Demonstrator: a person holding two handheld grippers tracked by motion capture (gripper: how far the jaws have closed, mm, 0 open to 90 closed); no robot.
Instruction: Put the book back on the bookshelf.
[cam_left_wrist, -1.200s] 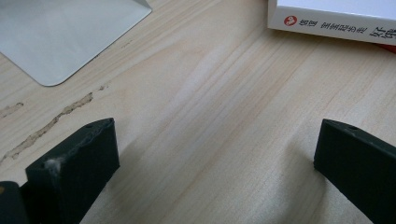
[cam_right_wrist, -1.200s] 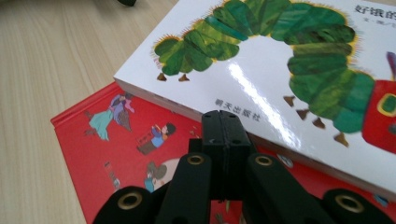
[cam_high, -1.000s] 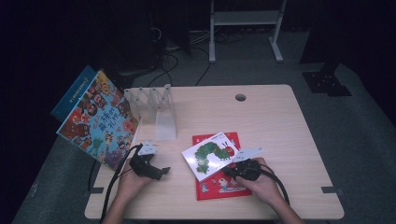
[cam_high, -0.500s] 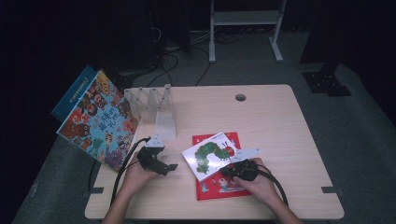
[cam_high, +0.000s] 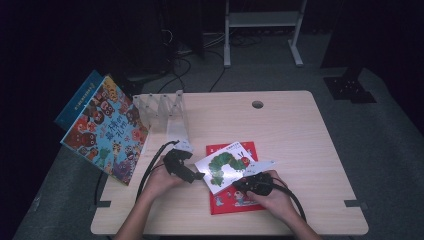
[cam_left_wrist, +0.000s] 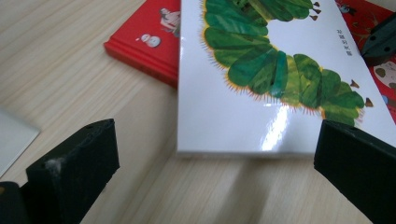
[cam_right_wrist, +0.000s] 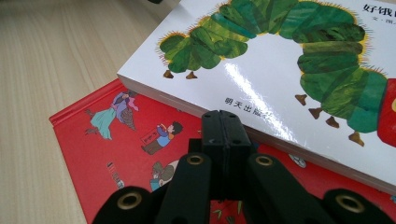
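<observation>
High view: white book (cam_high: 227, 167) atop red book (cam_high: 235, 200).
Left gripper (cam_high: 195, 175) spread at its edge; right gripper (cam_high: 239, 185) pressed together, empty.

We read "明天出版" in small black print on the white caterpillar book (cam_right_wrist: 261, 70), and big blue "好饿" at its top corner.

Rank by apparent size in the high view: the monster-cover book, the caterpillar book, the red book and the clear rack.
1. Monster-cover book, clearly largest.
2. Red book, partly covered by the caterpillar book, so likely bigger than it shows.
3. Caterpillar book and clear rack look close; the see-through rack is hard to outline, so unranked.
</observation>
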